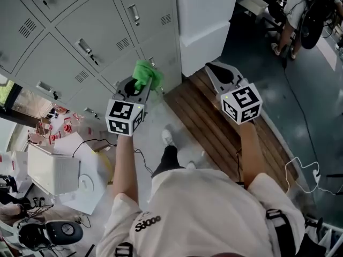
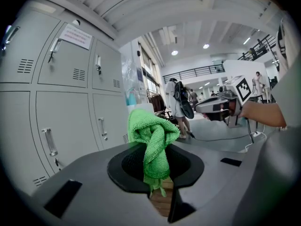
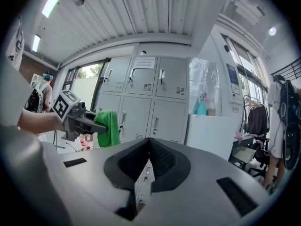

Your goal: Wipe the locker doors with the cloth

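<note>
A bright green cloth (image 1: 147, 75) is bunched in the jaws of my left gripper (image 1: 141, 84), which is shut on it. The cloth is held up a short way off the grey locker doors (image 1: 91, 33), without touching them. In the left gripper view the cloth (image 2: 153, 142) stands up out of the jaws, with the lockers (image 2: 70, 112) to the left. My right gripper (image 1: 215, 69) hovers to the right over the wooden floor, jaws together and holding nothing. The right gripper view faces the lockers (image 3: 146, 102) and shows the left gripper (image 3: 91, 121) with the cloth (image 3: 109, 128).
A white cabinet (image 1: 209, 20) stands right of the lockers, with a spray bottle (image 3: 201, 105) on top. A wooden platform (image 1: 214, 127) lies below the grippers. Boxes and clutter (image 1: 53, 170) sit at the left, cables (image 1: 305, 170) at the right. A person (image 2: 176, 102) stands far off.
</note>
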`<state>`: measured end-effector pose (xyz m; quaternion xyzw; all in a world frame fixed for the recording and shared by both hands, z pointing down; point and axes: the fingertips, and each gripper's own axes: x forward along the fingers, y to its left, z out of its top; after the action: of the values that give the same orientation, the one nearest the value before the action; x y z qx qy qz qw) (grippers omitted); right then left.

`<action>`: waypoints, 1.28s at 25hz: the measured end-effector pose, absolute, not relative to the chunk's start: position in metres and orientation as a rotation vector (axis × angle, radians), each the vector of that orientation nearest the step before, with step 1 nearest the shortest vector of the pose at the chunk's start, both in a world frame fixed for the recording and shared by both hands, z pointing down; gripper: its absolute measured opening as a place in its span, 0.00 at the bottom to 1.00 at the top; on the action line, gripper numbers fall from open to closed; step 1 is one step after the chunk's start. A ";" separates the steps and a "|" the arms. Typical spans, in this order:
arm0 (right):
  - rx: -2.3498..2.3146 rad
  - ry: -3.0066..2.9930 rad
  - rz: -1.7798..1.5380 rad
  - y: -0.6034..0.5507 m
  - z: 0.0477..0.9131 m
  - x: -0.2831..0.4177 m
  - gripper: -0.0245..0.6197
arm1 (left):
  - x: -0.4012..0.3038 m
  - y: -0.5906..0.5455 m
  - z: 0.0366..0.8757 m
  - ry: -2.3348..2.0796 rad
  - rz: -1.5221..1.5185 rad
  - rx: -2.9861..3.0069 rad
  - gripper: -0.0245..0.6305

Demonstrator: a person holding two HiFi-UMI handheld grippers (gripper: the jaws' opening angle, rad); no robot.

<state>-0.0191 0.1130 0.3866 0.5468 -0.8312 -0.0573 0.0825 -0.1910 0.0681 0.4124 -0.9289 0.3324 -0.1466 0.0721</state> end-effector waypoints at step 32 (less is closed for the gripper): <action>1.720 -2.601 -0.074 -0.197 0.327 -0.054 0.05 | -0.204 -0.294 0.252 1.127 -0.005 -2.606 0.16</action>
<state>-0.0536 -0.1969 0.3274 0.5512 -0.8339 -0.0238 0.0112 -0.2040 -0.2936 0.2516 -0.9074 0.3925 -0.0018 0.1503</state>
